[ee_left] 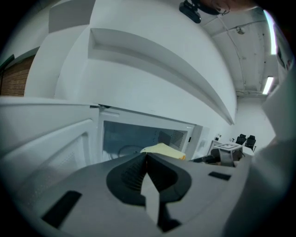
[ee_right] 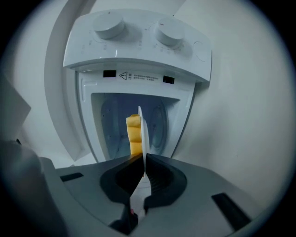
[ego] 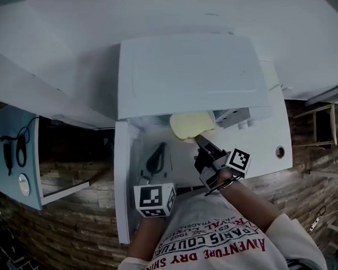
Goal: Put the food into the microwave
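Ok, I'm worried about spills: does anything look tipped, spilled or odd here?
Nothing stands out. The right gripper holds the plate by its rim at the open microwave; the food sits on it, nothing spilled.

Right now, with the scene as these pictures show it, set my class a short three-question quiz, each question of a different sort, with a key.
1. True or false: the door of the microwave stands open.
2. Multiple choice: what is the right gripper clamped on? A) a cup; B) the edge of a white plate bearing yellow food; C) nothing.
3. Fill in: the jaws of the left gripper are ____, with nothing between them.

Key: 1 true; 2 B; 3 shut.
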Demonstrator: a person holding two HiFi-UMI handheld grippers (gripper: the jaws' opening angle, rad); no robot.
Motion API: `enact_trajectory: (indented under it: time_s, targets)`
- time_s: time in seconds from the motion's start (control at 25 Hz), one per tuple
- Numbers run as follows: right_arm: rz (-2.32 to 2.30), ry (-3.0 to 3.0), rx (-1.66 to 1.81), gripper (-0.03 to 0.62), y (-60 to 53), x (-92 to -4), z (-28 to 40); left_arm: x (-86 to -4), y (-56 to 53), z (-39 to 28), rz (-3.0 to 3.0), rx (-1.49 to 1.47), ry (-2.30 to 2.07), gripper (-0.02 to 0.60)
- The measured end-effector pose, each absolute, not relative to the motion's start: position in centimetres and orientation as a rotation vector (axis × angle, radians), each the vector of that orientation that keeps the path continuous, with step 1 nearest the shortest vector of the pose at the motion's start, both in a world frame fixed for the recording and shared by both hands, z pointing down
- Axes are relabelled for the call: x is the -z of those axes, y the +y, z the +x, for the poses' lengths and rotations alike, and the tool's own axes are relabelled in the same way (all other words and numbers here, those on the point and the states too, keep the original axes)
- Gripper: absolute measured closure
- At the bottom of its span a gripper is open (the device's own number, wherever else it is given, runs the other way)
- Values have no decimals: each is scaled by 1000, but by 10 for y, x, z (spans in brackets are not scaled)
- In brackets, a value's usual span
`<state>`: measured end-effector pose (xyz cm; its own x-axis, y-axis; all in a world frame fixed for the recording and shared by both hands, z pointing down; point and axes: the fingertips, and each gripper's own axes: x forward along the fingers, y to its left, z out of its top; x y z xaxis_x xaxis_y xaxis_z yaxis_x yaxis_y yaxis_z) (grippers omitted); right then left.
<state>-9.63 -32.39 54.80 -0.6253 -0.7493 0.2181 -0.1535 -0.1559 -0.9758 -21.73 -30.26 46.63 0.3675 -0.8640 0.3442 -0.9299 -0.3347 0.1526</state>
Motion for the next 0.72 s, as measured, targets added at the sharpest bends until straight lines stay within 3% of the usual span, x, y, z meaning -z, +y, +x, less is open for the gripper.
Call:
enact_trajectory:
  time_s: [0.72]
  targets:
    - [-1073,1633,1831,571,-398,-582,-131,-479,-315,-226,2256,-319,-1602,574]
